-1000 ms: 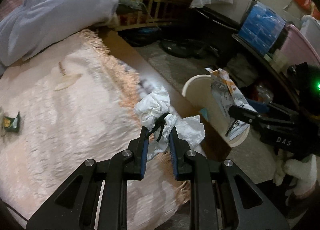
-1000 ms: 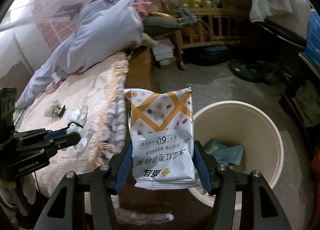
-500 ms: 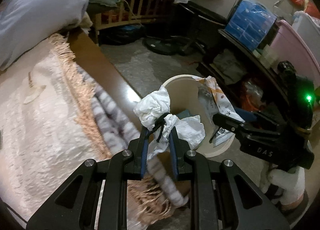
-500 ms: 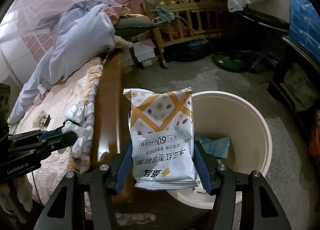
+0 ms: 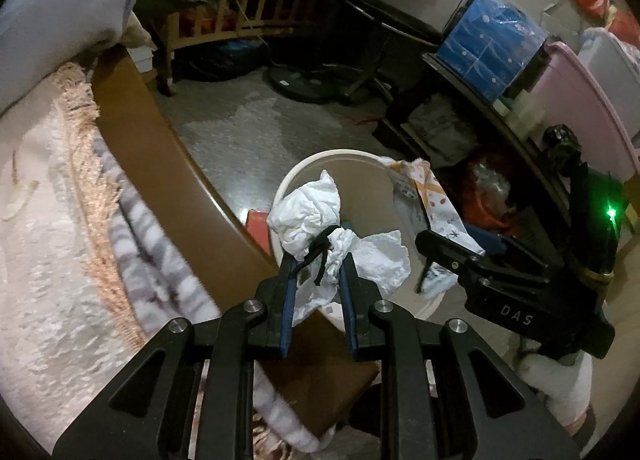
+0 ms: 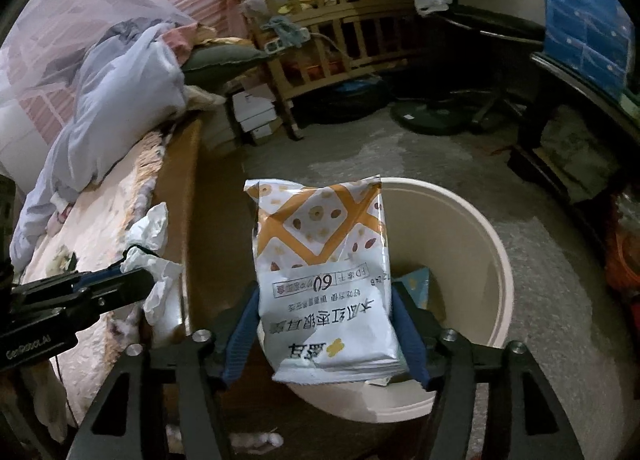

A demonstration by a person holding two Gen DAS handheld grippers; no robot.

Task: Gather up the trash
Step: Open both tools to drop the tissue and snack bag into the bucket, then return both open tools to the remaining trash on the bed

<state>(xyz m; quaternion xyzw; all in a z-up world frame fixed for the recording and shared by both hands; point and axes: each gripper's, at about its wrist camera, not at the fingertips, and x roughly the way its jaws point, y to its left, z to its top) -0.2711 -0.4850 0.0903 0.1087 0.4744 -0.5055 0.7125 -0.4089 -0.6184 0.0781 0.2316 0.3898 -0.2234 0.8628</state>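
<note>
My left gripper (image 5: 318,260) is shut on a crumpled white tissue (image 5: 316,216) with a black string in it. It holds the tissue beside the bed's wooden edge, just short of the cream trash bin (image 5: 298,176). My right gripper (image 6: 326,300) is shut on a white and orange snack bag (image 6: 320,260), held upright over the bin's (image 6: 480,244) near rim. A blue wrapper (image 6: 418,284) lies inside the bin. The left gripper and tissue (image 6: 154,256) also show at the left of the right wrist view. The right gripper and bag (image 5: 430,196) show at the right of the left wrist view.
The bed with a pink fringed blanket (image 5: 48,244) and wooden side board (image 5: 160,156) lies on the left. A wooden crib (image 6: 332,36), a fan base (image 5: 304,80), a dark shelf with blue packs (image 5: 492,44) and a pink tub (image 5: 576,100) stand around the floor.
Both grippers have moved from over the bed toward the bin. The tissue now hangs past the bed's edge near the bin's rim, and the snack bag is over the bin.
</note>
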